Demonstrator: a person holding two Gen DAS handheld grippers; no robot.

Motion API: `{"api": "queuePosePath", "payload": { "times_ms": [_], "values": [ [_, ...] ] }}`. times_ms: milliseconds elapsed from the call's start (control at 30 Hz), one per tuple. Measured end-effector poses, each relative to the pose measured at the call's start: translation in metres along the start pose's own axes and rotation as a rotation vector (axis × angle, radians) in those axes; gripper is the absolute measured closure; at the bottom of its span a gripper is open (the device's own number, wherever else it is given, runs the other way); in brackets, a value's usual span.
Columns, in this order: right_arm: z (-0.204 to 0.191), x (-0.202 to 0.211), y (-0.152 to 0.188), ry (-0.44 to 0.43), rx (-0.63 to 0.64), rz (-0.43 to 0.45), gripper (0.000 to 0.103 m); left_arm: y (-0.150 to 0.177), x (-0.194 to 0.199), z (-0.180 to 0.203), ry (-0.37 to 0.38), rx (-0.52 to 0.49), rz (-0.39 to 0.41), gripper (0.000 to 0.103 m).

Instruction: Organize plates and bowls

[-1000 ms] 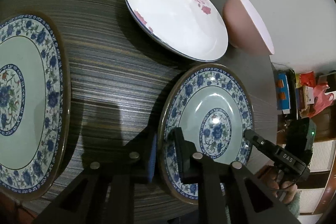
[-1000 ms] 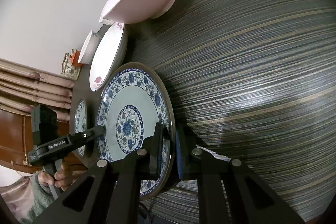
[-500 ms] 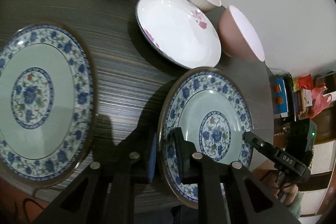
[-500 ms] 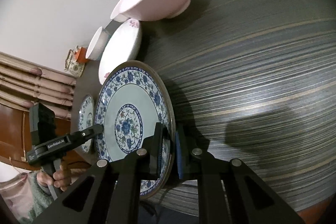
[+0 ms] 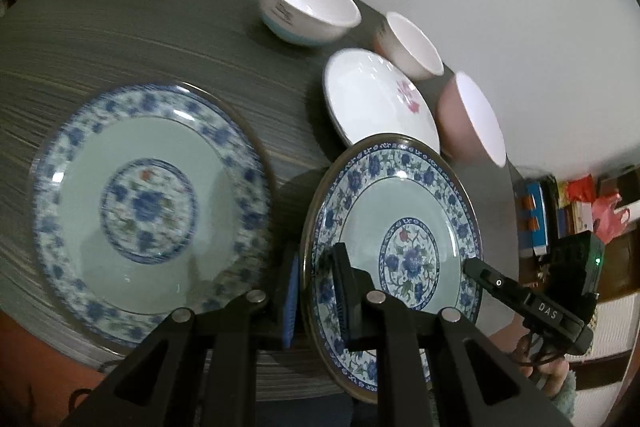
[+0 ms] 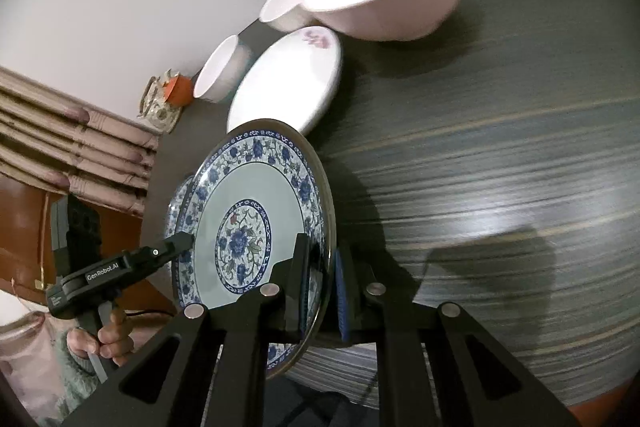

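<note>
Dark striped wood-grain round table (image 5: 160, 39) against a plain grey-white wall, clutter shelf off to my right. I'm holding the smaller blue-and-white floral ceramic plate (image 5: 404, 227) by two opposite rim spots: my left gripper (image 5: 314, 291) is clamped on its near-left rim, my right gripper (image 6: 322, 283) is clamped on the opposite rim. The plate is tilting and appears off the table, its shadow lying underneath.

Left of my left gripper, the larger matching blue-and-white floral plate (image 5: 148, 203) is lying flat on the table, probably the stacking target. Ahead of the held plate: a white shallow plate with pink flower print (image 5: 376, 103), just beside it a pink round bowl (image 5: 468, 115), a small white cup-like bowl (image 5: 412, 47), and farther back a white bowl with a pale blue base (image 5: 308, 7).

Risks, as I'm judging them:
- both grips are thin rim pinches on glazed ceramic; if my hands are drifting apart or twisting unequally, one side is slipping and the plate is dropping onto the table.
- swinging left too low is clipping the big plate's rim, chipping either one.
- the far edge is passing near the white flower plate; tipping forward is knocking it into the pink bowl.
- releasing one side early is leaving the plate hanging from a single pinch.
</note>
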State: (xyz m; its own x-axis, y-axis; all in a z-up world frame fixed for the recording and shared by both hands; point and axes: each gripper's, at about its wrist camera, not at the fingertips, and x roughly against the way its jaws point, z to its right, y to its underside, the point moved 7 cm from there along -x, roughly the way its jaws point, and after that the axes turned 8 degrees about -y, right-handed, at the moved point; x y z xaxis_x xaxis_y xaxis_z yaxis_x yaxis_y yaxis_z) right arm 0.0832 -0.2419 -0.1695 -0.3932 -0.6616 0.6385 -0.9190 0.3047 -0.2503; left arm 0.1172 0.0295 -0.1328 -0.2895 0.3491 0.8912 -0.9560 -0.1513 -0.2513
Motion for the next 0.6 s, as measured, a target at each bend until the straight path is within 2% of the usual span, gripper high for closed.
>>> {"api": "queuePosePath", "payload": {
  "times_ms": [600],
  "values": [
    [-0.101,-0.089,-0.015,-0.048,0.142,-0.106,0.09,-0.025,0.052,-0.119,-0.085,0.188,0.13,0.088]
  ]
}}
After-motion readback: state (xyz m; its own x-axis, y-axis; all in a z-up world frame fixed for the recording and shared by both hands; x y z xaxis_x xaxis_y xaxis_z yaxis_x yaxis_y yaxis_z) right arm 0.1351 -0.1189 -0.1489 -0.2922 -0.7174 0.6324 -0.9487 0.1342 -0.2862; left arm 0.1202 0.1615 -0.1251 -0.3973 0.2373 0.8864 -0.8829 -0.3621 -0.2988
